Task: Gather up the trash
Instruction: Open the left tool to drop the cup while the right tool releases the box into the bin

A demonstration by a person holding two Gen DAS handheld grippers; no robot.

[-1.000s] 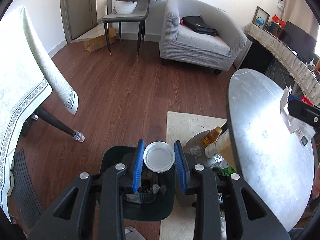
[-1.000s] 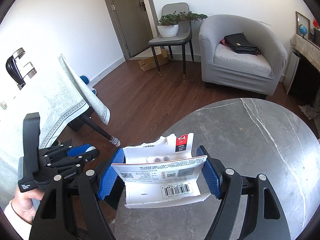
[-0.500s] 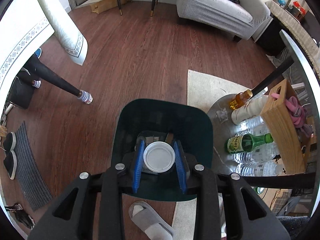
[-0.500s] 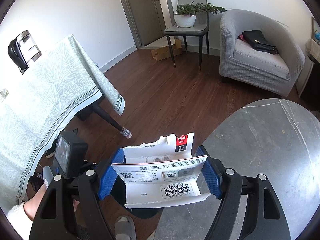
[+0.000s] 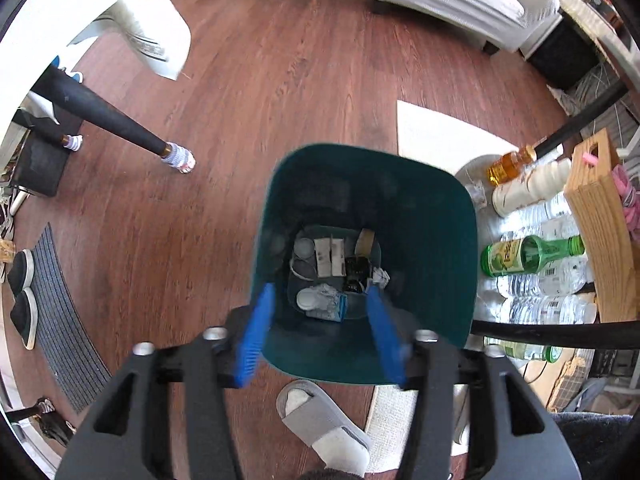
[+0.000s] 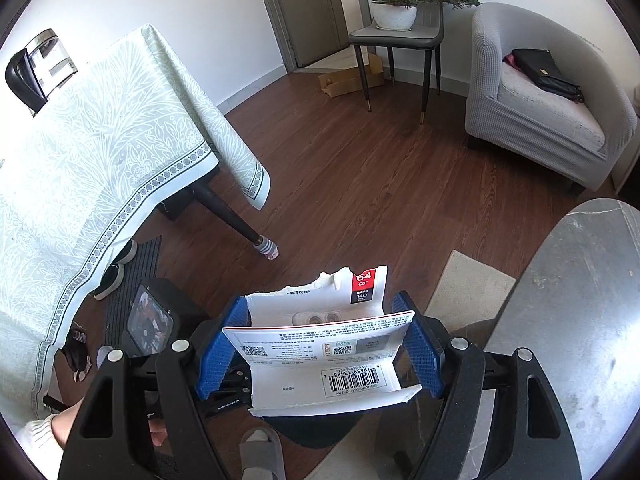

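My left gripper [image 5: 320, 322] is open and empty, right above the dark green trash bin [image 5: 432, 240] on the floor. Several pieces of trash lie at the bin's bottom, among them a white lid [image 5: 308, 299] and paper scraps [image 5: 330, 256]. My right gripper [image 6: 320, 340] is shut on a torn white cardboard package [image 6: 324, 356] with a barcode and a red label. It holds it above the bin's rim [image 6: 316, 432], beside the round grey table [image 6: 568, 320]. The left gripper's body [image 6: 152, 324] shows at lower left.
Under the round table stand bottles [image 5: 532, 256] and a wooden box [image 5: 600, 232]. A grey slipper [image 5: 320, 424] is just before the bin. A dining table with a green cloth [image 6: 100, 168], a chair [image 6: 396, 36], an armchair [image 6: 536, 92] and a cream rug [image 5: 436, 132] surround the wood floor.
My left gripper moved down over the bin, opened and let go of the white lid, which now lies in the bin. My right gripper moved left off the round table with the package.
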